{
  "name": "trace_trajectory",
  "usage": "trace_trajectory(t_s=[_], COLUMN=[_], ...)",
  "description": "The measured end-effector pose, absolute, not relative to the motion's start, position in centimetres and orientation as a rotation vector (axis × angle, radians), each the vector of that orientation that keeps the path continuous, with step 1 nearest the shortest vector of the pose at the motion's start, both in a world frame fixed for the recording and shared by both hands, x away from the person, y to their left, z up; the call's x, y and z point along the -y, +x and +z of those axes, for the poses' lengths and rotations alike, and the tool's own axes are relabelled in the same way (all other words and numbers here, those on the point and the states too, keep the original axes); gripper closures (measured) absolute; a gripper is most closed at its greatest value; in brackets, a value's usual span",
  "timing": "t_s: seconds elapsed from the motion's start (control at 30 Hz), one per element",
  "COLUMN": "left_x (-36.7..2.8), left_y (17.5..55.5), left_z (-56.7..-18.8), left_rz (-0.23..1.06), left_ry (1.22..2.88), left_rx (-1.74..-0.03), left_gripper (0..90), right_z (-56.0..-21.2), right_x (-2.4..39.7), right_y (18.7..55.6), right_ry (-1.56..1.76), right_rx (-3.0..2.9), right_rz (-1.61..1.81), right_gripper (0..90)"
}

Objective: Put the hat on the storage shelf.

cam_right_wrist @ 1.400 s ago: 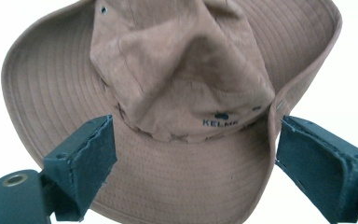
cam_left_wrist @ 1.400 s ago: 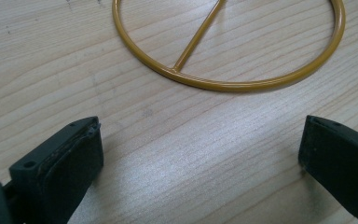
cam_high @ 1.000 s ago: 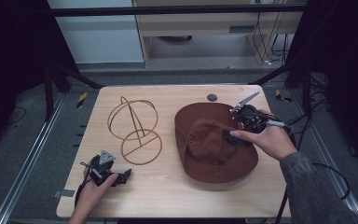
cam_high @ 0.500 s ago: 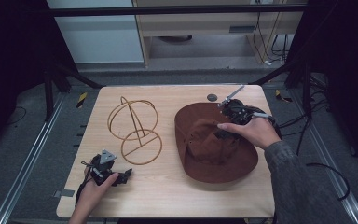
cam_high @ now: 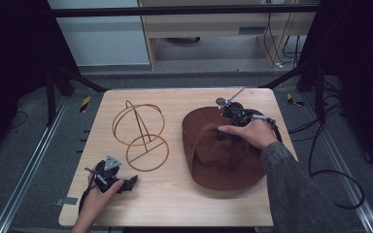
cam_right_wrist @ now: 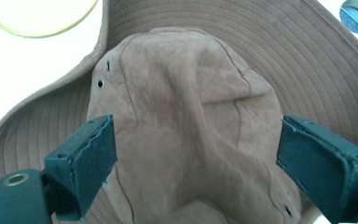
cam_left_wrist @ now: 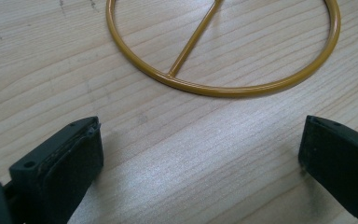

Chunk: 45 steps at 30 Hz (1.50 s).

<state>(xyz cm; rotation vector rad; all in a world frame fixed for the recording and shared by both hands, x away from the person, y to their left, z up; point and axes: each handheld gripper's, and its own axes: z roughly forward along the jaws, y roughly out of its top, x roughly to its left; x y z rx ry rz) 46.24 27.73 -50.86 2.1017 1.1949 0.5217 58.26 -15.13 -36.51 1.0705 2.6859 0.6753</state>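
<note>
The right gripper [cam_high: 222, 137] has moved inward over the brown hat [cam_high: 213, 160], jaws wide and empty. The left gripper [cam_high: 132, 182] stays open near the table's [cam_high: 184, 204] front-left corner. A hand hides the hat's crown.

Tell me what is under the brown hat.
The hat lies flat on the wooden table, with bare wood around its brim. Anything beneath its crown is covered, so I cannot tell.

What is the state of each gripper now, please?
Left gripper: open, holding nothing, above the table near the wire stand.
Right gripper: open, jaws either side of the hat crown.
</note>
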Motion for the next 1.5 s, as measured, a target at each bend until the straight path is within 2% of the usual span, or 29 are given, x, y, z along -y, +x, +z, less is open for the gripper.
trace_trajectory(t_s=[0.83,1.23,1.37,1.5], left_x=[-27.7,-27.6,-27.6,-27.6], left_y=[46.3,46.3,46.3,46.3], left_z=[-50.9,-50.9,-50.9,-50.9], left_rz=[0.522,0.524,0.523,0.523], left_ry=[2.099,2.098,2.098,2.097], left_rx=[-1.190,-1.193,-1.193,-1.193], left_gripper=[0.0,0.0,0.0,0.0], right_z=[-39.6,-40.2,-40.4,-40.4], right_x=[14.7,14.5,14.6,14.5], right_y=[59.1,59.3,59.3,59.3], right_ry=[1.144,1.141,1.143,1.138], right_rx=[-2.665,-2.685,-2.700,-2.705], right_rz=[0.695,0.665,0.654,0.654], right_gripper=[20.4,20.9,26.4,40.0])
